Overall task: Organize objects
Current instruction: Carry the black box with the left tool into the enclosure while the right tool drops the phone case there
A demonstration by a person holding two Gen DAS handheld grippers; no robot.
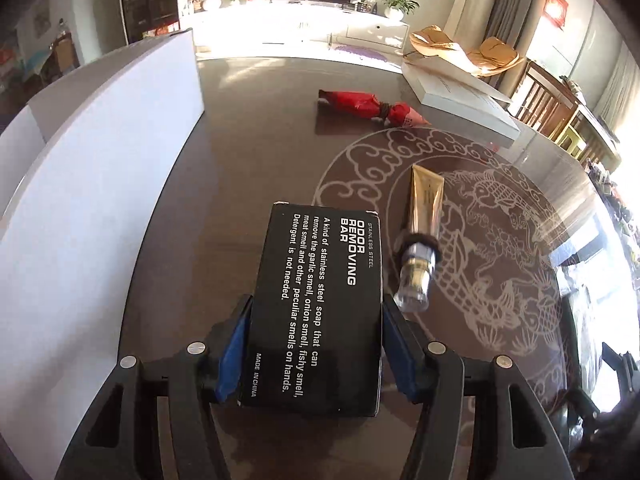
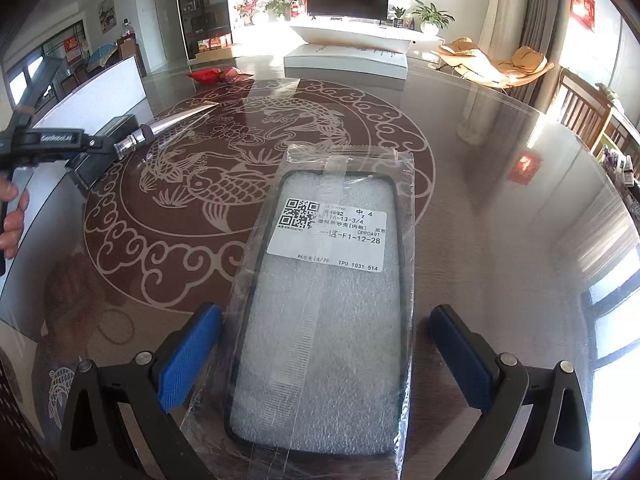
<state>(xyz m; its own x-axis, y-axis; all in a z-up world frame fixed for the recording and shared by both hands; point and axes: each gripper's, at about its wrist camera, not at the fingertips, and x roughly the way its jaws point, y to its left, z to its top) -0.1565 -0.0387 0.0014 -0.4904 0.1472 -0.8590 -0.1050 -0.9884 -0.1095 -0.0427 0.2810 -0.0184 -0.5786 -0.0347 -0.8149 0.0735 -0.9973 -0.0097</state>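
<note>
Here the left gripper (image 1: 316, 356) has its jaws pinching the black box (image 1: 320, 308) across its long sides, both blue pads (image 1: 232, 356) pressed flat against it, the box's printed face up and its far end reaching away from the jaws over the table (image 1: 248, 128). Just right of those jaws lies the gold tube (image 1: 422, 224), its clear cap nearest the right pad, so any move of the box is best made without sweeping sideways into it. Beyond the jaws a red wrapped bundle (image 1: 368, 106) lies well off, with a white flat box (image 1: 460, 104) further right and a white board (image 1: 100, 184) standing to the left. The right gripper (image 2: 326, 364) has its jaws spread wide, the bagged phone case (image 2: 328, 312) lying between them on the table, the left pad at the bag's edge and the right pad clear of it. To do this step well, I judge that the hold on the box should stay square and firm, and that the right jaws should centre on the case's rim rather than on loose plastic.
</note>
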